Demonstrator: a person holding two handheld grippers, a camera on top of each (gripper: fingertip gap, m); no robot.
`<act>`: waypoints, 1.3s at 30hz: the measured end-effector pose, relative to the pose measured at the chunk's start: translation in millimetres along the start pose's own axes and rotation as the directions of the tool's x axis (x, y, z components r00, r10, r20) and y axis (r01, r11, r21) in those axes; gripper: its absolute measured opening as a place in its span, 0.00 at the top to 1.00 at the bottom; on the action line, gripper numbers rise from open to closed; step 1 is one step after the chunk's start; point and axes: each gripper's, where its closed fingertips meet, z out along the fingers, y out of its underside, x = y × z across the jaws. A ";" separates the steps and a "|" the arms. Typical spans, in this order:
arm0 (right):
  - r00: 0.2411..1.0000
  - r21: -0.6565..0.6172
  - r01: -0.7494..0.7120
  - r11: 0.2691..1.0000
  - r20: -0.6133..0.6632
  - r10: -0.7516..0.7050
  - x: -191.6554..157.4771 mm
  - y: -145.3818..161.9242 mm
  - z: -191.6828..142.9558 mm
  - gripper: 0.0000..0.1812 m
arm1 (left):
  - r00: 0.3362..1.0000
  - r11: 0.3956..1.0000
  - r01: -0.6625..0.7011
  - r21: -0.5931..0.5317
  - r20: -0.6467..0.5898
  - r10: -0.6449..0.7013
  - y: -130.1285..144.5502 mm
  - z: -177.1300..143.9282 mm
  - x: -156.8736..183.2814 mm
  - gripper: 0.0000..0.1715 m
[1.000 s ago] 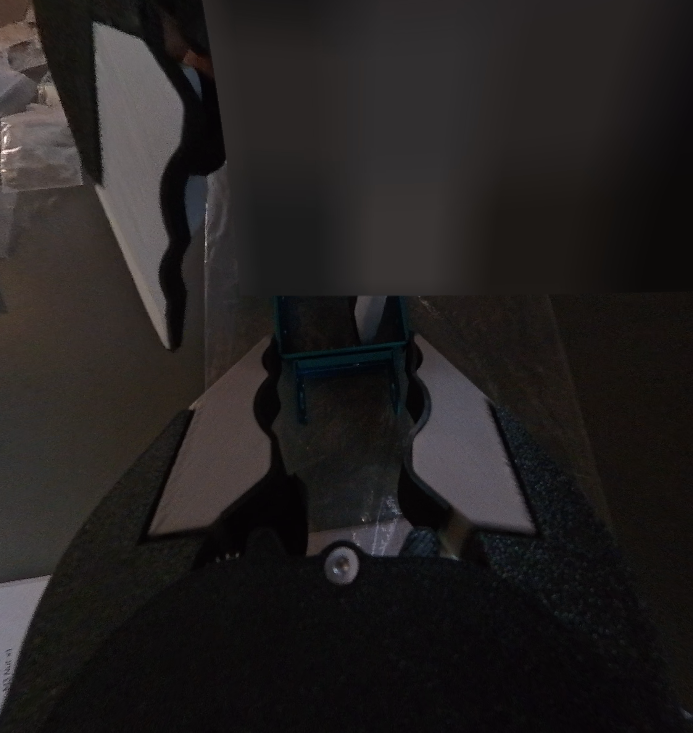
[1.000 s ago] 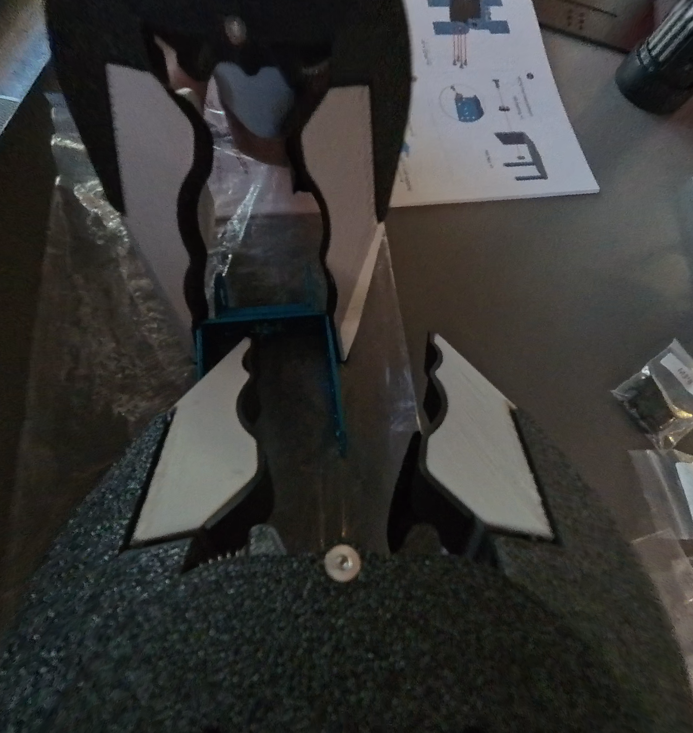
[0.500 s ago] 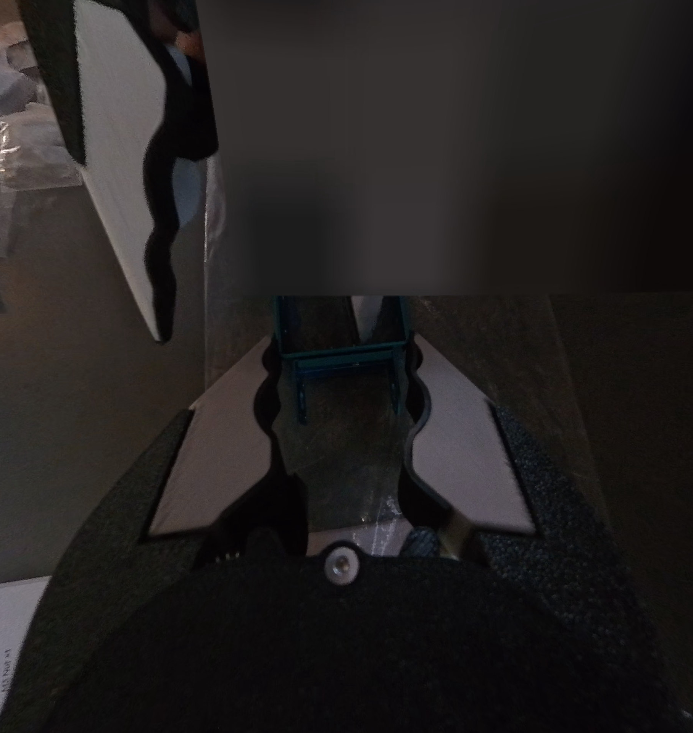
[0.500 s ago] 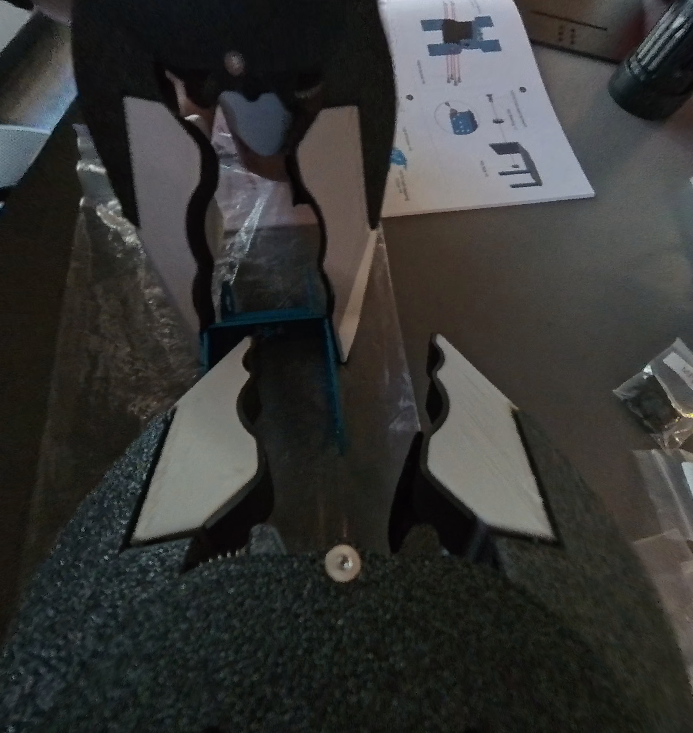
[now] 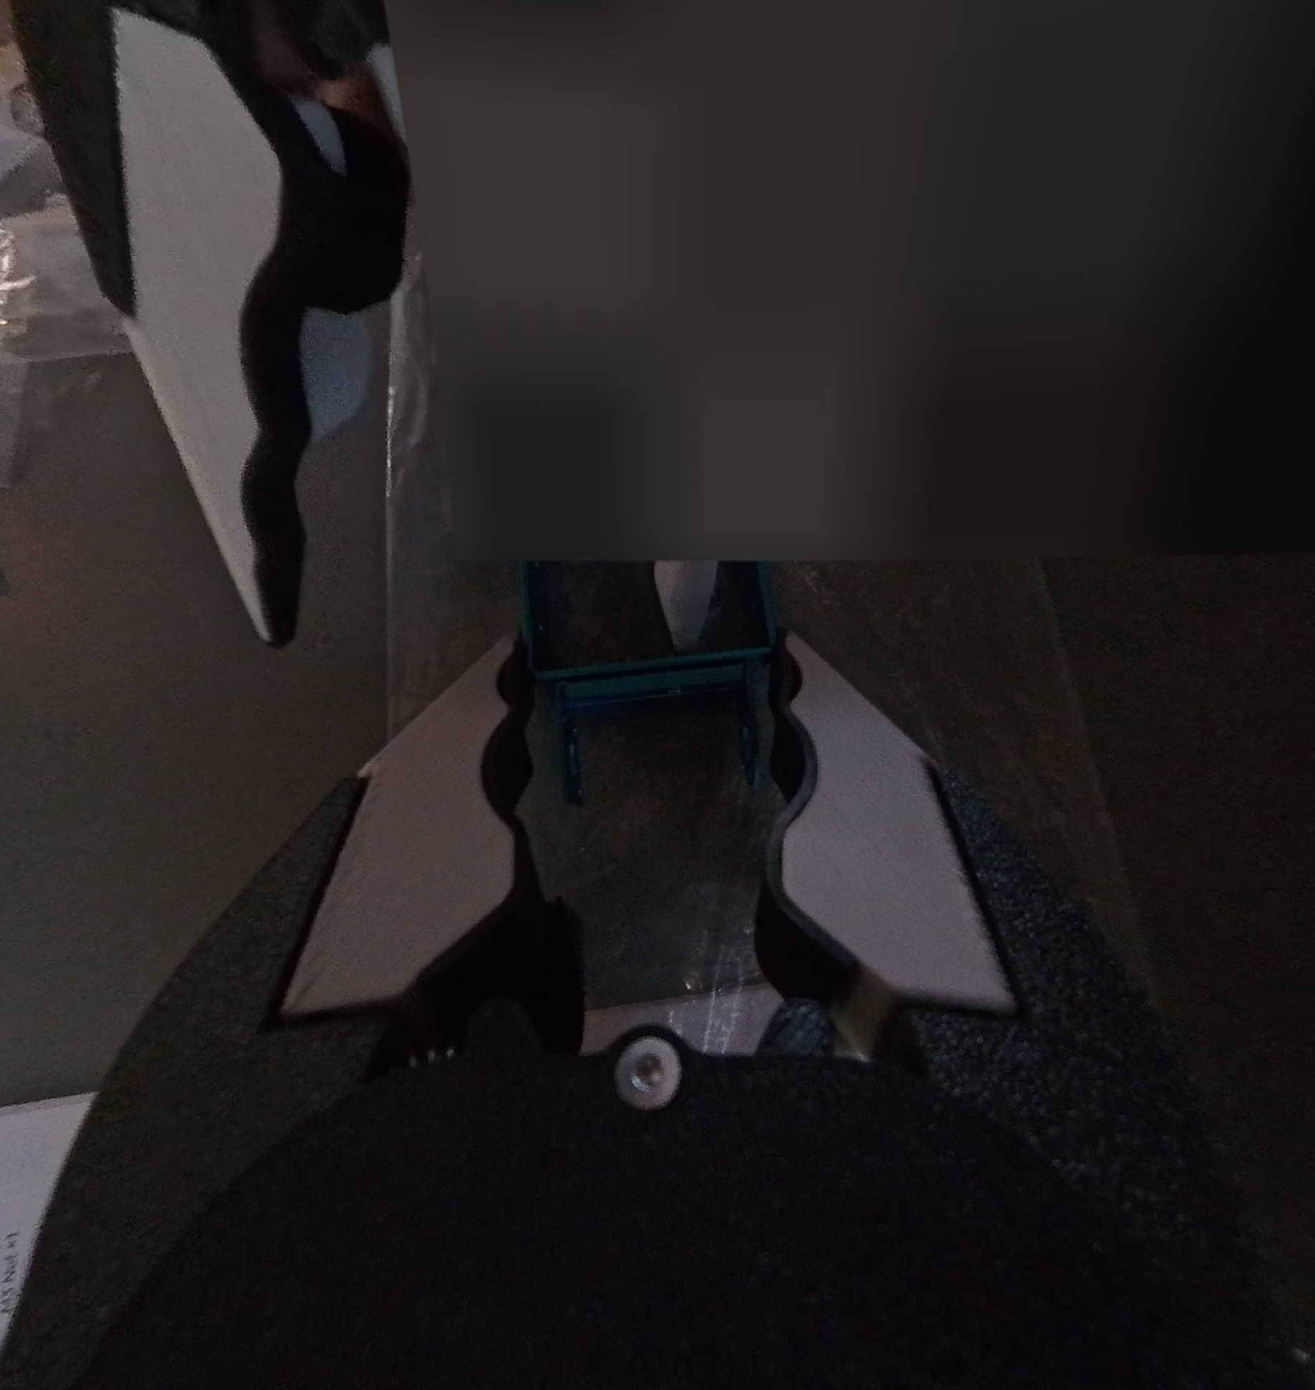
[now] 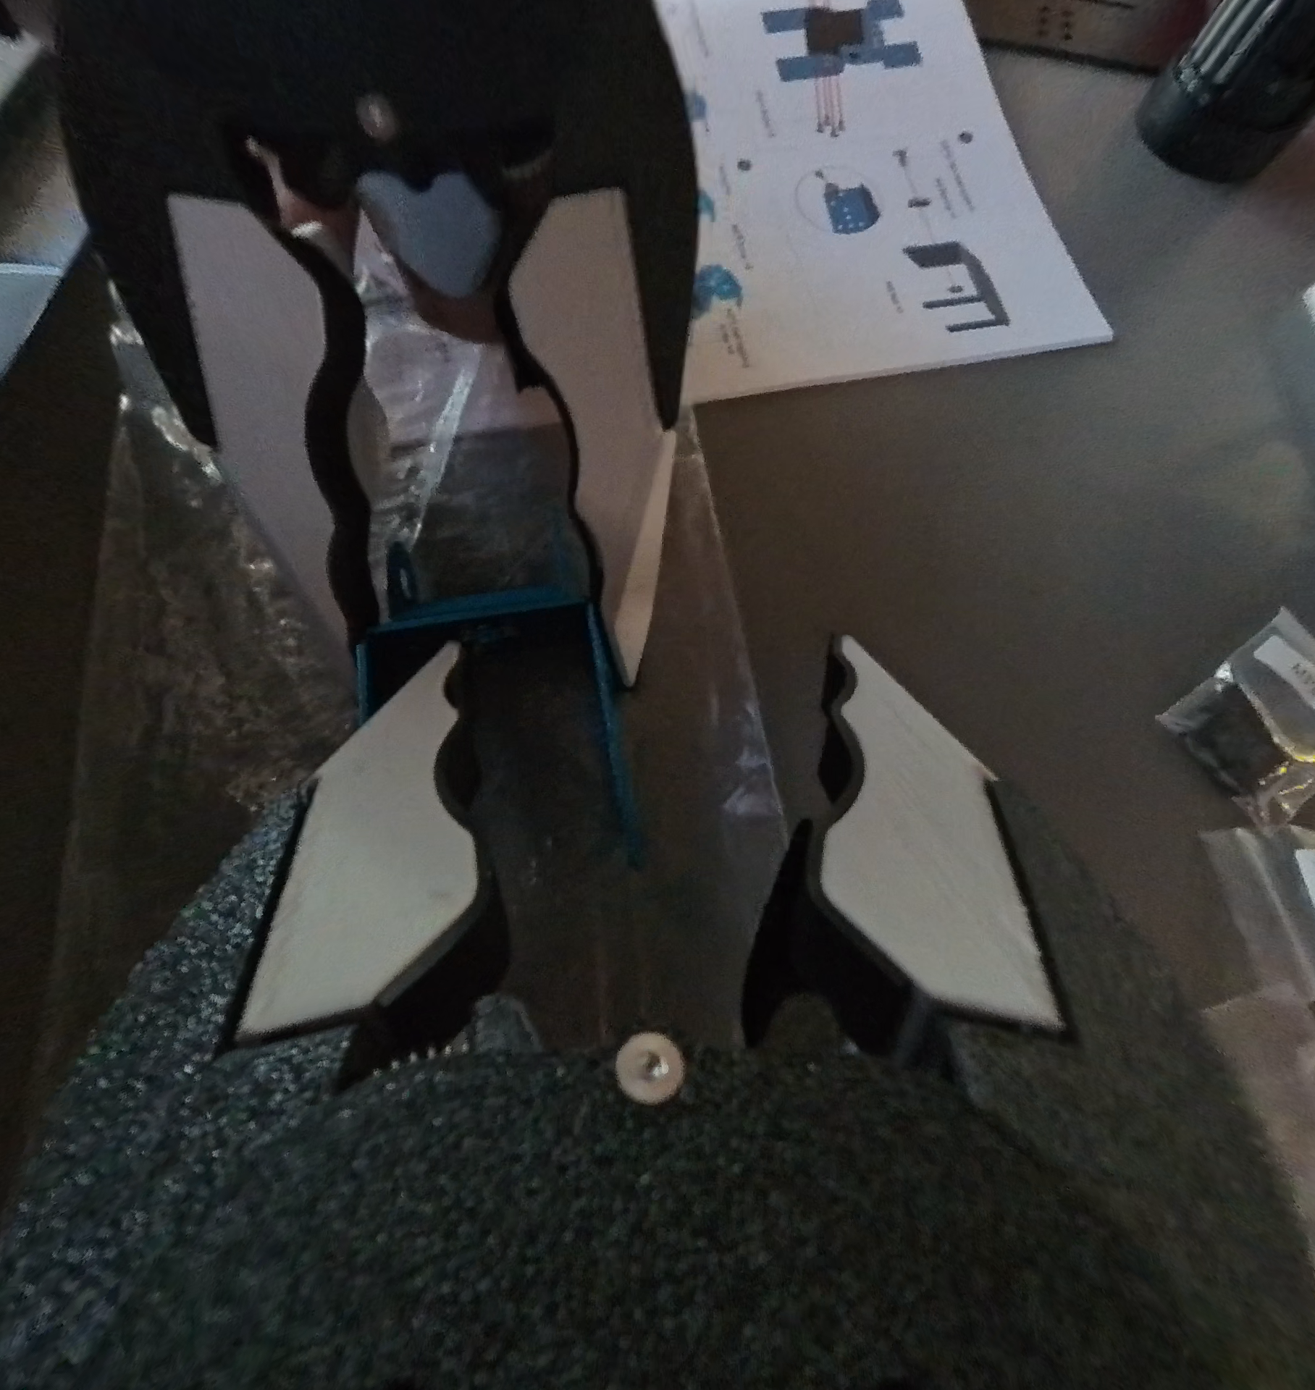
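A blue U-shaped metal bracket [image 5: 643, 669] lies inside a clear plastic bag [image 6: 188, 602] on the grey table. My left gripper [image 5: 648, 654] is shut on the bracket, one finger against each side wall. In the right wrist view the left gripper [image 6: 489, 639] comes in from the top, clamped on the bracket [image 6: 481, 609]. My right gripper [image 6: 643, 650] is open and faces it. Its left finger lies over the bracket's near end and its right finger is off to the side over the bag. One of its fingers [image 5: 203, 338] shows at the upper left of the left wrist view.
A white instruction sheet [image 6: 865, 188] lies at the back right. A black cylindrical object [image 6: 1241, 83] stands beyond it. Small clear bags of hardware [image 6: 1256, 722] lie at the right. More bags [image 5: 7, 301] show at the far left. The black cylindrical object [image 6: 1241, 83] is about 25 cm from my right fingertips.
My right gripper has shifted slightly; its finger drifts a little to the left in the left wrist view. My left gripper keeps the same hold on the bracket.
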 end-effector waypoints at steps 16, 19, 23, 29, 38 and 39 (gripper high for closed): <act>0.998 -0.030 0.063 0.998 -0.022 -0.064 -4.4 3.4 3.2 0.51 | 1.000 1.000 0.000 0.000 0.000 0.000 -0.1 0.2 0.2 0.63; 1.000 0.003 0.001 1.000 -0.009 -0.001 1.1 0.0 -1.0 0.48 | 1.000 1.000 0.001 0.000 0.000 -0.001 -0.1 0.2 0.1 0.63; 0.998 -0.007 0.068 0.998 -0.003 -0.068 -7.7 1.3 0.2 0.50 | 1.000 1.000 0.001 0.000 -0.001 -0.001 -0.1 0.4 0.2 0.63; 1.000 0.013 0.019 1.000 -0.021 -0.019 0.4 -1.2 -2.7 0.48 | 1.000 1.000 0.002 0.000 -0.002 -0.002 -0.1 0.4 0.1 0.63; 0.999 0.008 0.042 0.999 -0.035 -0.041 -1.0 -1.4 -1.4 0.49 | 1.000 1.000 0.001 0.000 -0.001 -0.001 0.0 0.3 0.1 0.63; 0.999 0.022 0.039 0.999 -0.034 -0.038 -0.8 -3.0 -3.4 0.50 | 1.000 1.000 0.001 0.000 -0.001 -0.001 0.1 0.2 0.1 0.62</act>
